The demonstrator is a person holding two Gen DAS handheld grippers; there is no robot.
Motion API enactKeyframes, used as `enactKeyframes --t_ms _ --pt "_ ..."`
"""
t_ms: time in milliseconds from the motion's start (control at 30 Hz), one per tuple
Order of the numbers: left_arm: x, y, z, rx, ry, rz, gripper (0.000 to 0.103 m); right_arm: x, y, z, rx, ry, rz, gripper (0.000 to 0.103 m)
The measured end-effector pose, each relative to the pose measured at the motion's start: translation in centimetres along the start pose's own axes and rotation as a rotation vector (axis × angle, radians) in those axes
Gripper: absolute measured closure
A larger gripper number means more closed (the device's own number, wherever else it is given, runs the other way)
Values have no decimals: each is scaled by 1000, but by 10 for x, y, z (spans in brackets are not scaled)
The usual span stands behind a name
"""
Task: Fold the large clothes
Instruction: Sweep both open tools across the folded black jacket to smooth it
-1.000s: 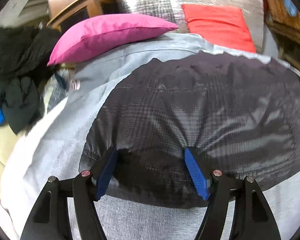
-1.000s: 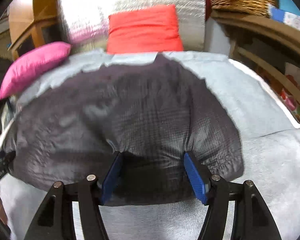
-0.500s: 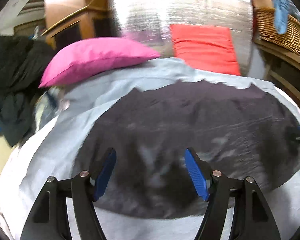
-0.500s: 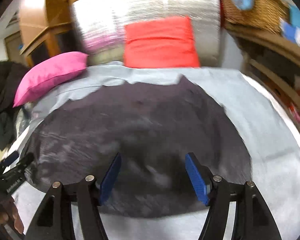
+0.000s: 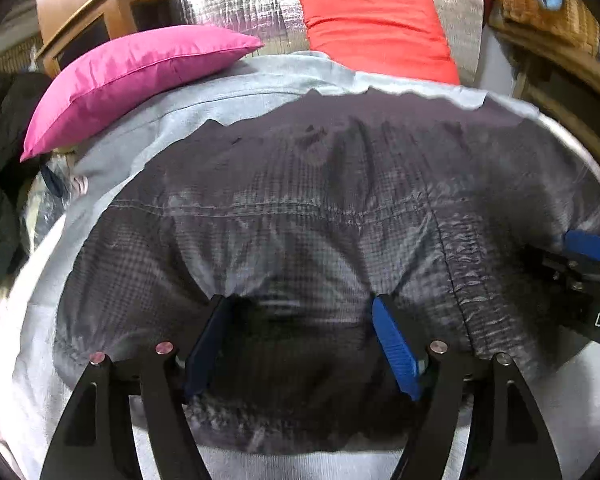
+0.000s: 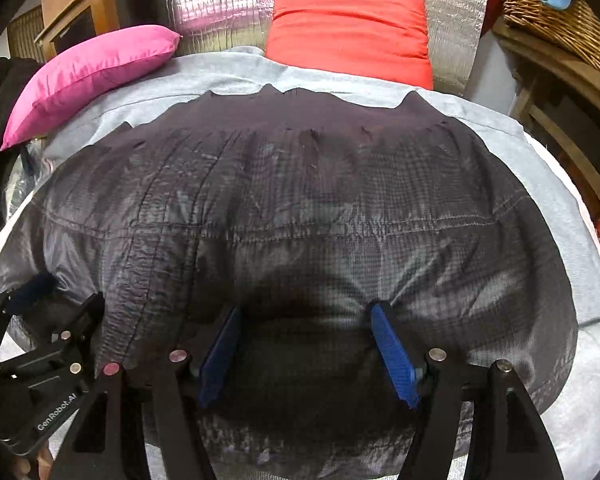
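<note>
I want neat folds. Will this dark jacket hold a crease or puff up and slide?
The jacket looks thin and floppy: it bunches between both grippers' pads. Its sheen suggests slippery fabric. It billows, so folds probably spring open.

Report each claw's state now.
Left claw: open, pressing into the dark grey quilted garment.
Right claw: open, pressing into the same garment.
</note>
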State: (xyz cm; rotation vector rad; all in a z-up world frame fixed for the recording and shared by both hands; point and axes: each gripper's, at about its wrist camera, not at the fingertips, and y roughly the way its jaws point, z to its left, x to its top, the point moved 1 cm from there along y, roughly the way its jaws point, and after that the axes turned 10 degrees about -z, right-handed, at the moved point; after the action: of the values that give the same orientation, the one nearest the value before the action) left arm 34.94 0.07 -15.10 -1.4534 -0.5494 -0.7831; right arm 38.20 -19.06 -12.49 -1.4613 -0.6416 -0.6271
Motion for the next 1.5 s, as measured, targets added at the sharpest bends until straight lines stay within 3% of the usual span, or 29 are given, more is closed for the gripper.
enactKeyframes --t_ms 100,167,233,367,467,700,833,900,967,1033,1200,1267,1400,1433,1500 --pt "8 -32 28 57 -25 -106 29 4 -30 -9 3 23 -78 32" --pt "8 -42 45 88 -49 -137 28 3 -52 -19 -16 29 -142 32" --pt "2 -40 60 113 -64 -125 28 -1 -56 -31 -28 41 -138 31" --pt "-21 -3 70 144 -62 -14 26 -23 -24 -47 -53 49 -44 31" --pt "-25 2 63 175 -7 -42 25 -24 -21 -44 -68 27 -56 30" --pt "-23 -12 67 150 -38 -41 25 -22 -26 -55 -41 48 -41 30" --pt "-15 -36 88 191 -80 -139 25 -12 -63 -64 -60 77 -149 30" --pt "-18 -30 95 198 -89 -114 25 -12 -67 -73 -88 89 -157 30" --pt "-30 -8 99 179 -93 -24 24 -20 -47 -88 -108 113 -79 29" --pt "-35 -6 97 183 -77 -47 24 -31 -32 -100 -65 148 -55 26" --pt "-28 -14 98 179 -89 -29 23 -28 -35 -103 -62 165 -41 25" --pt "-23 -28 101 185 -96 -61 23 -24 -43 -101 -71 150 -39 25" --pt "-25 -51 108 206 -103 -143 23 -10 -71 -100 -63 173 -144 25" --pt "-27 -48 110 210 -105 -138 22 -9 -73 -100 -67 173 -156 25" --pt "-38 -27 114 199 -113 -39 22 -12 -61 -100 -71 165 -108 25"
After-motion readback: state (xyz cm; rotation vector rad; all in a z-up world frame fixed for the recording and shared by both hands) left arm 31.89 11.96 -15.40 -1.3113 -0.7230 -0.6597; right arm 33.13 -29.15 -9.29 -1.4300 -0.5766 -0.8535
